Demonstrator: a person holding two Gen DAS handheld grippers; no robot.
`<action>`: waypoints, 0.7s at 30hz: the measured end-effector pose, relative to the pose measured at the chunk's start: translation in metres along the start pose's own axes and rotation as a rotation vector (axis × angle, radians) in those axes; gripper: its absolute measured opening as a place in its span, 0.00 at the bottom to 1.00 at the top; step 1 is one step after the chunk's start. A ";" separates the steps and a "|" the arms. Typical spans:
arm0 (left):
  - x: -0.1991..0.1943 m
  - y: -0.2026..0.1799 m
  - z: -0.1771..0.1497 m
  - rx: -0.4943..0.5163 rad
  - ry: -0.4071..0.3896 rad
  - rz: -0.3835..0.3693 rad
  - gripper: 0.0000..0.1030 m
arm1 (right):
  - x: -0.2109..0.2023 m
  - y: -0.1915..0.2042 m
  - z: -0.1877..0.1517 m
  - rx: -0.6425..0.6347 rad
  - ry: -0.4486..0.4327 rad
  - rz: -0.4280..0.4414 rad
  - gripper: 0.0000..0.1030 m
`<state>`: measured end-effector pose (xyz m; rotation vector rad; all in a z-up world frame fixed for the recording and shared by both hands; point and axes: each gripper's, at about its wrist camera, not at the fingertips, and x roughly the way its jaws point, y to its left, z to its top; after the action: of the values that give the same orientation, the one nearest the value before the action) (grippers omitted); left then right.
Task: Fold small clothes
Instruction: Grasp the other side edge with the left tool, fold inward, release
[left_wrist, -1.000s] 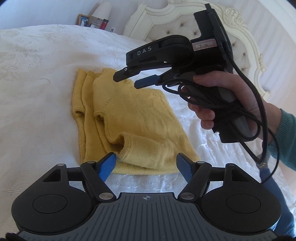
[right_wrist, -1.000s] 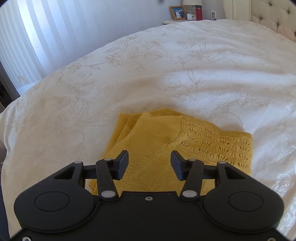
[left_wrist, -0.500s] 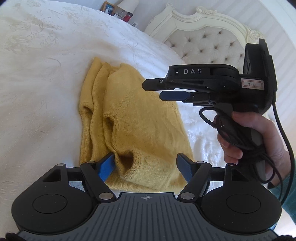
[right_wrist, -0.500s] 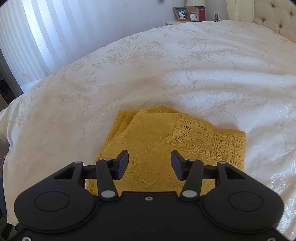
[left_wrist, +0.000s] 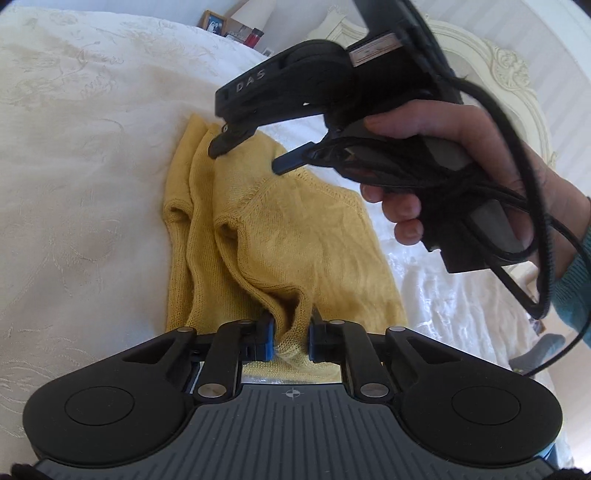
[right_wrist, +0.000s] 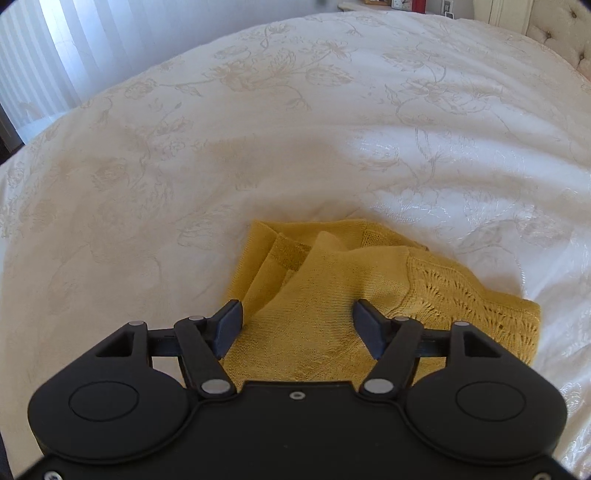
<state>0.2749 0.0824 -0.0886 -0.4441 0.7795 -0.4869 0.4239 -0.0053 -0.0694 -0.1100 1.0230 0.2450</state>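
The yellow knit garment (left_wrist: 266, 240) lies partly folded on the white bedspread (left_wrist: 81, 155), nearer the edge at the person's side than the headboard (left_wrist: 513, 74). The left gripper (left_wrist: 290, 338) has its fingers pinched on a raised fold at the garment's near hem, apparently to lift that end over. The right gripper (right_wrist: 297, 328) hovers over the far end, fingers spread and holding nothing, seemingly placed to take the opposite corner.

The left gripper (left_wrist: 290, 341) is matte black with blue pads and silver pivot screws; the right gripper (left_wrist: 251, 157) bears raised "DAS" lettering, a white label, looped black cables; bare hand (left_wrist: 454, 155), teal sleeve (left_wrist: 576, 291).
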 end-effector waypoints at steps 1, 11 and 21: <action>0.000 -0.001 0.000 0.008 -0.003 0.003 0.13 | 0.005 0.003 0.000 -0.017 0.018 -0.030 0.65; -0.032 -0.014 -0.004 0.109 -0.126 0.084 0.08 | -0.030 -0.008 -0.010 0.030 -0.107 0.001 0.18; -0.036 0.019 -0.006 -0.024 -0.054 0.116 0.11 | -0.010 0.004 -0.011 0.051 -0.094 0.192 0.49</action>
<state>0.2532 0.1165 -0.0829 -0.4299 0.7552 -0.3566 0.4086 -0.0048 -0.0665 0.0463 0.9462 0.3948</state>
